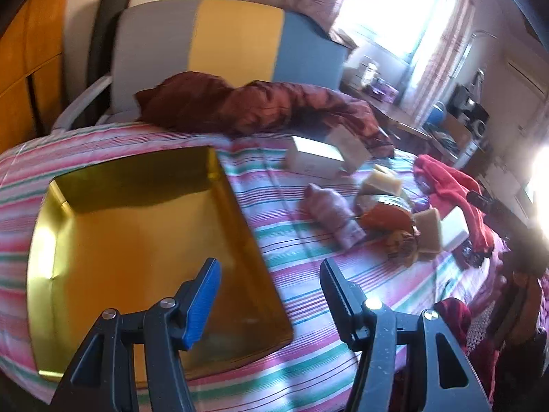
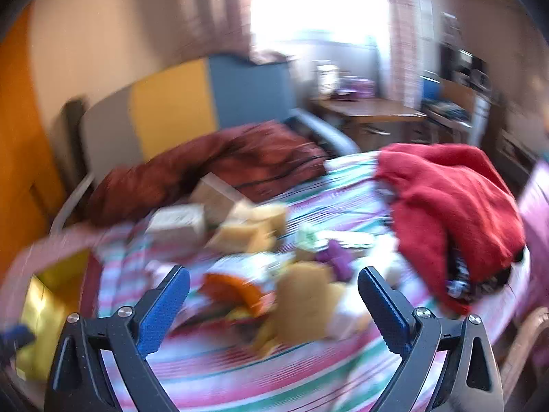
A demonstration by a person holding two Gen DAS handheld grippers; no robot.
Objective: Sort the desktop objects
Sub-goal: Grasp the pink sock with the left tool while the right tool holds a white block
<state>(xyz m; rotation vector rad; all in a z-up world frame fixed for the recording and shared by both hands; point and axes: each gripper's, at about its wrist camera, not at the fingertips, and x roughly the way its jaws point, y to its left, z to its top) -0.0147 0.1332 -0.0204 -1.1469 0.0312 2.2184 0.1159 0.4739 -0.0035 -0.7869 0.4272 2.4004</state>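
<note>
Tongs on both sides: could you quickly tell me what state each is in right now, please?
Left tongs: open, holding nothing.
Right tongs: open, holding nothing.

Daylit bedroom seen through two fisheye lenses, one fairly sharp, one heavily blurred

Strong daylight pours from the window point(image 1: 384, 10), which is blown out to white in both views, with a second glare patch at the right edge of the left wrist view. The gold tray point(image 1: 144, 240) shines on its left wall and holds a dark shadow under its far wall. The right wrist view is smeared by motion blur, so the objects on the striped bed point(image 2: 240, 370) lose their outlines. Straight lines bow toward dark rounded corners
</note>
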